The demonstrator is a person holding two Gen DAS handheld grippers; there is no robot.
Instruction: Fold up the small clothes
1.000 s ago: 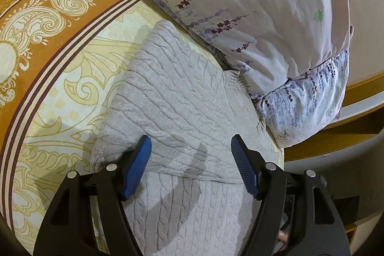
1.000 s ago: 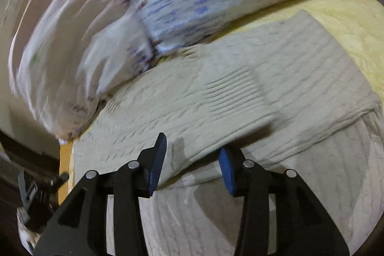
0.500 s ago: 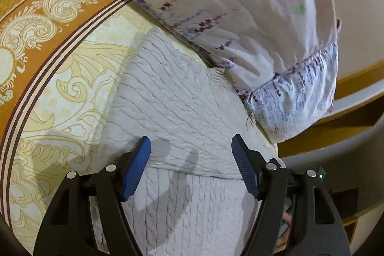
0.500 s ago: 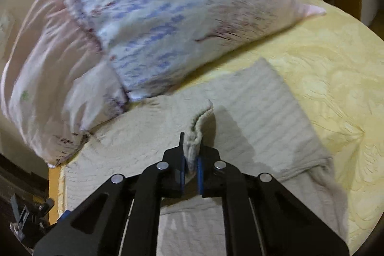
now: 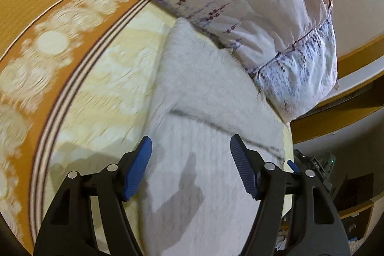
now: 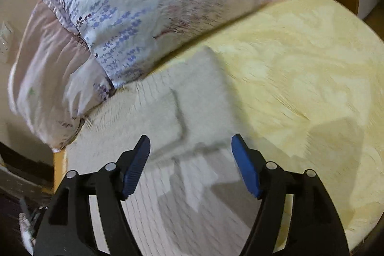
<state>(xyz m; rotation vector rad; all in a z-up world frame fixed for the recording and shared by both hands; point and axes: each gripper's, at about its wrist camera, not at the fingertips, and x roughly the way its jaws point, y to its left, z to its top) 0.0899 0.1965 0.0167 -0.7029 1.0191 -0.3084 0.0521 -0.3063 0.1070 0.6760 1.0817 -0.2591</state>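
Observation:
A pale grey cable-knit sweater point(image 5: 206, 97) lies flat on the yellow bedspread point(image 5: 100, 92), its upper part folded down over the body. My left gripper point(image 5: 190, 148) hovers open above the sweater's lower part, nothing between its blue pads. In the right wrist view the same sweater point(image 6: 199, 97) shows a folded sleeve panel lying across it. My right gripper point(image 6: 190, 145) hangs above that fold; its jaws are opening wide and hold nothing. Both views are motion-blurred.
A floral pillow point(image 5: 240, 4) lies against the sweater's far edge, also in the right view as the pillow point(image 6: 134, 6). An orange patterned border point(image 5: 36, 44) runs along the bedspread's left. The wooden bed frame point(image 5: 336, 116) and the bed's edge lie to the right.
My right gripper was shut on a sweater sleeve edge half a second ago; it has let go, opened wide and pulled away. My left gripper drifted sideways across the sweater, staying open.

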